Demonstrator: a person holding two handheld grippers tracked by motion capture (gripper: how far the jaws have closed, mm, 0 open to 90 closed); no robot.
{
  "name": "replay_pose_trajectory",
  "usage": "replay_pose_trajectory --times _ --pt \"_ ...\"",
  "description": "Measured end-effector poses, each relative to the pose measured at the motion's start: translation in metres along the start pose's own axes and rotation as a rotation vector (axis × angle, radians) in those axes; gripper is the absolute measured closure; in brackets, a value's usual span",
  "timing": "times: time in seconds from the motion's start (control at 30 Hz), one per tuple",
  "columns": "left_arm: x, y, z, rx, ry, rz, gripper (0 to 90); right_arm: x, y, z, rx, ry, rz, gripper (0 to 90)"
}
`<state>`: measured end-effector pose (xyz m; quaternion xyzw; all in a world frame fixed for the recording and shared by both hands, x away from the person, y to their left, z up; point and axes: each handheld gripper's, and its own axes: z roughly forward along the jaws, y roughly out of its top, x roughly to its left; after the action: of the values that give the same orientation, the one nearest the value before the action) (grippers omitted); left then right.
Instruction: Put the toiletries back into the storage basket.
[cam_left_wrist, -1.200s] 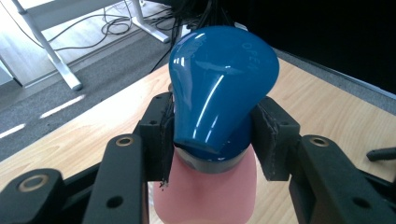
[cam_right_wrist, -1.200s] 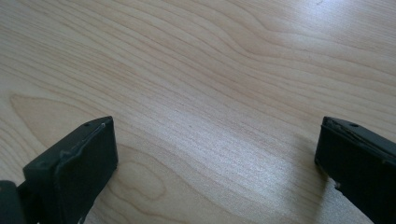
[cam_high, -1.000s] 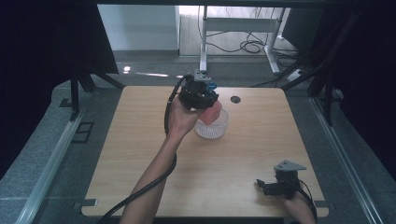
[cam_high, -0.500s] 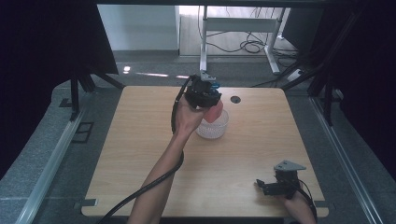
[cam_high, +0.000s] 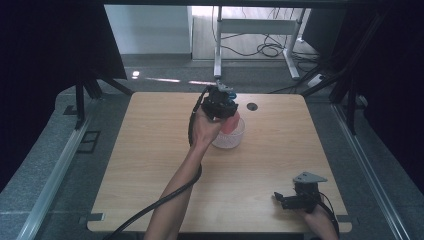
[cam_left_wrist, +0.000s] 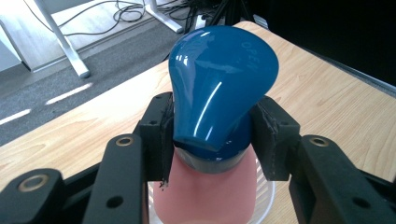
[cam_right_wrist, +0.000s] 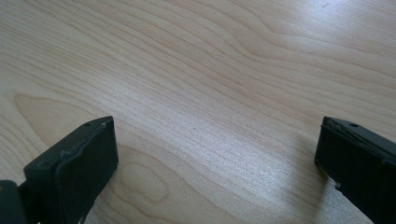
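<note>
From the high view I see my left gripper over a pink bottle that stands in a white ribbed basket at the far middle of the light wooden table. The left gripper view adds what is masked there: both pads clamp the neck under a glossy blue flip cap. My right gripper rests at the near right edge; its own view shows the jaws wide apart over bare wood.
</note>
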<state>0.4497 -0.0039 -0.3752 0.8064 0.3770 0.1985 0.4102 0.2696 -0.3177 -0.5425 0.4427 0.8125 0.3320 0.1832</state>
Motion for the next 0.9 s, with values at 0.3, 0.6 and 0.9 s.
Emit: replay_pose_trajectory --times 0.3,0.6,0.9 --pt "0.0 -0.009 0.01 0.012 0.003 -0.007 53.2 0.0 0.0 0.0 0.001 0.002 0.0 0.0" --pt "0.0 -0.017 0.018 0.025 0.003 -0.012 53.2 0.0 0.0 0.0 0.001 0.001 -0.004 0.0" --pt "0.0 -0.025 0.026 0.039 0.008 -0.013 53.2 0.0 0.0 0.0 0.001 0.003 -0.002 0.0"
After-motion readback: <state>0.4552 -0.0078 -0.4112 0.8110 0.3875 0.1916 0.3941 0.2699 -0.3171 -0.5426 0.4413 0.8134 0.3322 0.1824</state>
